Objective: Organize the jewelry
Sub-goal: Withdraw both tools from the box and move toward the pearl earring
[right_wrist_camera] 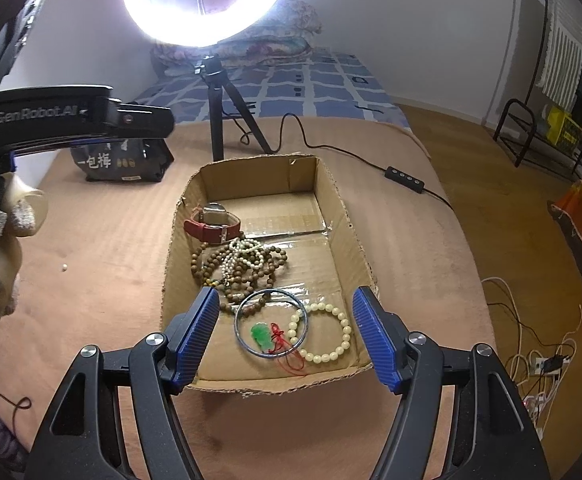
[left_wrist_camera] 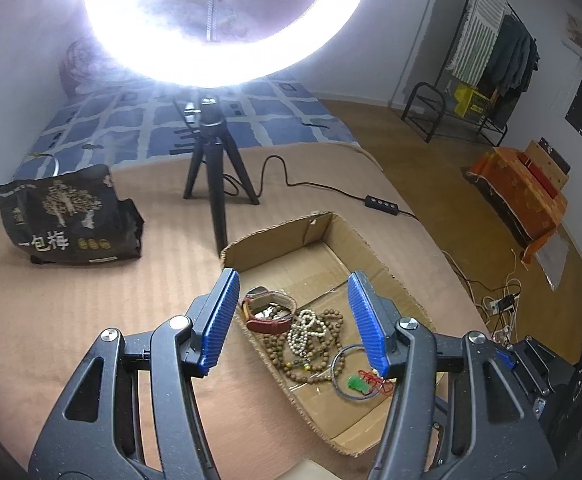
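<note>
red watch [right_wrist_camera: 210,227], green pendant [right_wrist_camera: 261,335], blue tongs [right_wrist_camera: 286,338]

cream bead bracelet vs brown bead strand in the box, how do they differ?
The cream bead bracelet is pale and glossy; the brown bead strand is dull and wood-coloured. The bracelet lies as one open ring on the cardboard box floor; the strand is a much longer heap of coiled loops tangled with a white pearl strand. The bracelet sits near the box's front edge, beside the blue bangle; the strand lies mid-box, next to the red-strapped watch. Both are round-beaded and lie inside the box, ungripped.
</note>
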`<state>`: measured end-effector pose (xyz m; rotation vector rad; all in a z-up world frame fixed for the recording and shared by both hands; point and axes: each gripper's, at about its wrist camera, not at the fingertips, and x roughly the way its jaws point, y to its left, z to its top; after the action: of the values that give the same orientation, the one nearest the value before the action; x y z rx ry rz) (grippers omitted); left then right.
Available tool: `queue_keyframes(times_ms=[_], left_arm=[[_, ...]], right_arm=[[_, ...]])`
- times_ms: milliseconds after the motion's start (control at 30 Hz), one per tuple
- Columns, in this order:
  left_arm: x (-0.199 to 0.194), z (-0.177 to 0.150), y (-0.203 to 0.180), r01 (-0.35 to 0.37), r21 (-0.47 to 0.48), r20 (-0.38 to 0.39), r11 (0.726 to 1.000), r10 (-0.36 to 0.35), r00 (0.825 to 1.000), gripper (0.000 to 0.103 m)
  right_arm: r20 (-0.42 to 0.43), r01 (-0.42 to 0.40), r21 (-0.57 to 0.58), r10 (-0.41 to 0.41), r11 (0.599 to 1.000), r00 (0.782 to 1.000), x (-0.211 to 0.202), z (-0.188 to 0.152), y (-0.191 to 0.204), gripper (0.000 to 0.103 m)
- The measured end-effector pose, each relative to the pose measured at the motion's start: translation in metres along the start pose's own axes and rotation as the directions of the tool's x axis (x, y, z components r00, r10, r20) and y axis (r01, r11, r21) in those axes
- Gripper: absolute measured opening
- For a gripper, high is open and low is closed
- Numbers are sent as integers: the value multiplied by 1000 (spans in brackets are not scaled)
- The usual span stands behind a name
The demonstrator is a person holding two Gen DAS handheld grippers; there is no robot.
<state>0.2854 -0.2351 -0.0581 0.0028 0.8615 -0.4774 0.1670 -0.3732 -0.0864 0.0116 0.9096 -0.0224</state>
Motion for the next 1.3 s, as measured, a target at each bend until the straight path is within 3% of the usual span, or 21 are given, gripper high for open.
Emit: queue_keyframes(times_ms=[533, 767, 1300], left_arm=[[-74, -21, 35, -69, 33, 64, 997, 67, 996, 58], [-108, -43, 76, -113, 32, 77, 993, 111, 991, 58], [-118, -104, 180, -142, -59, 24, 988, 144, 989, 58]], right_arm=[[57, 50, -23, -48, 999, 997, -33, 0, 25, 70], [155, -19, -58, 27, 998, 987, -54, -11, 46, 79], [81, -166, -130, 177, 978, 981, -49, -37, 124, 79]])
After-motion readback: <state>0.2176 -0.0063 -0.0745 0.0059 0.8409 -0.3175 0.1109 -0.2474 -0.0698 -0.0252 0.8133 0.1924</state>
